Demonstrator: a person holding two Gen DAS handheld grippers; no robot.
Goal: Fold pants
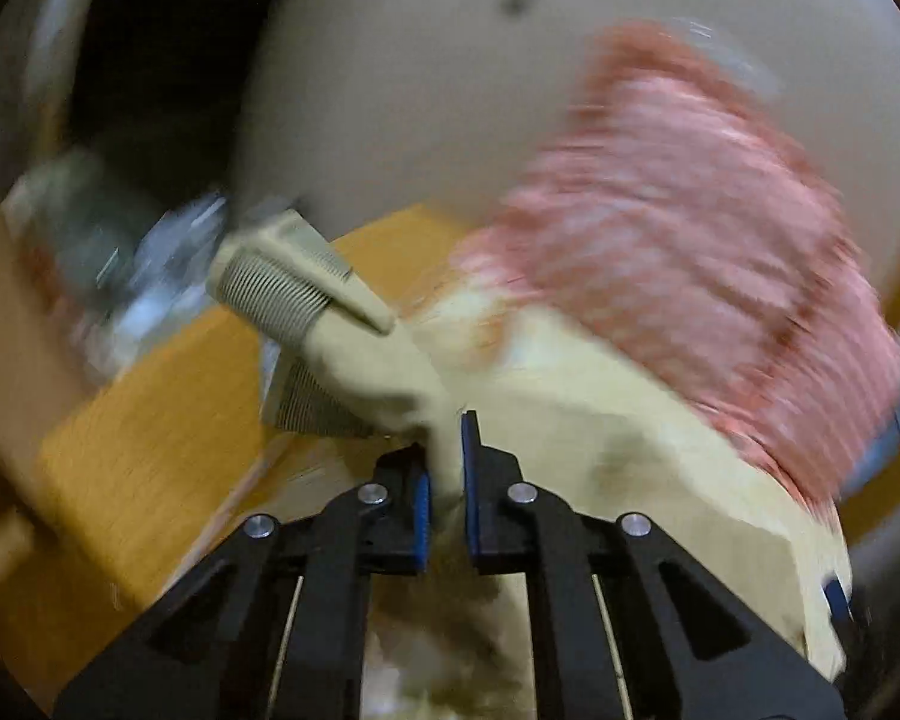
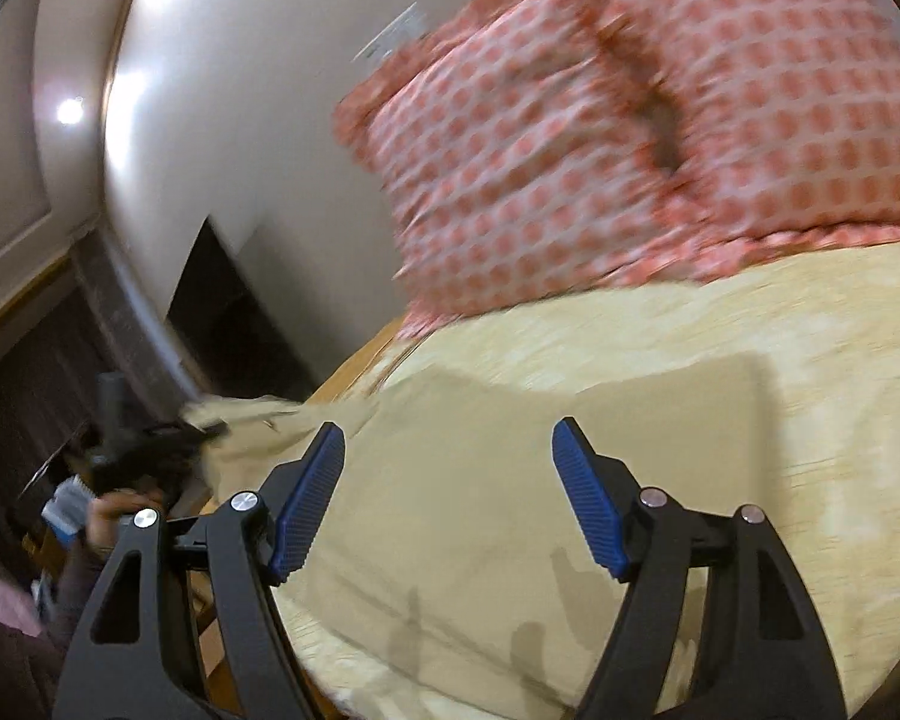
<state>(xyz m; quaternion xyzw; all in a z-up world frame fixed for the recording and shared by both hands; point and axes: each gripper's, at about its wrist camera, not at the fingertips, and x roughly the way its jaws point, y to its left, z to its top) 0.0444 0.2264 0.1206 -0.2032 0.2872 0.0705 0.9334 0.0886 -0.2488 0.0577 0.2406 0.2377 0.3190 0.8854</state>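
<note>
A bed (image 2: 780, 420) with a pale yellow cover fills most of both views, and a red-patterned pillow (image 2: 660, 120) lies at its far end against the wall. The beige pants (image 2: 450, 480) are spread flat on the cover, near the bed's left edge, where a wooden frame (image 1: 150, 420) shows.

The right gripper (image 2: 450, 492) hangs over the flat part of the pants with its jaws wide apart and nothing between them. The left gripper (image 1: 447, 474) has its jaws nearly closed on a bunch of the beige cloth; beyond the tips, the ribbed waistband (image 1: 282, 300) stands up in the air. In the right wrist view this gripper holds the cloth at the bed's edge.

The main risk seems to be at this left hold. It takes only a small bunch of cloth, and the picture is blurred, so the move looks fast; the cloth could slip out. The end is also close to the edge, so it could drop off the bed if released. A crooked fold is possible too, because only one side is held.
</note>
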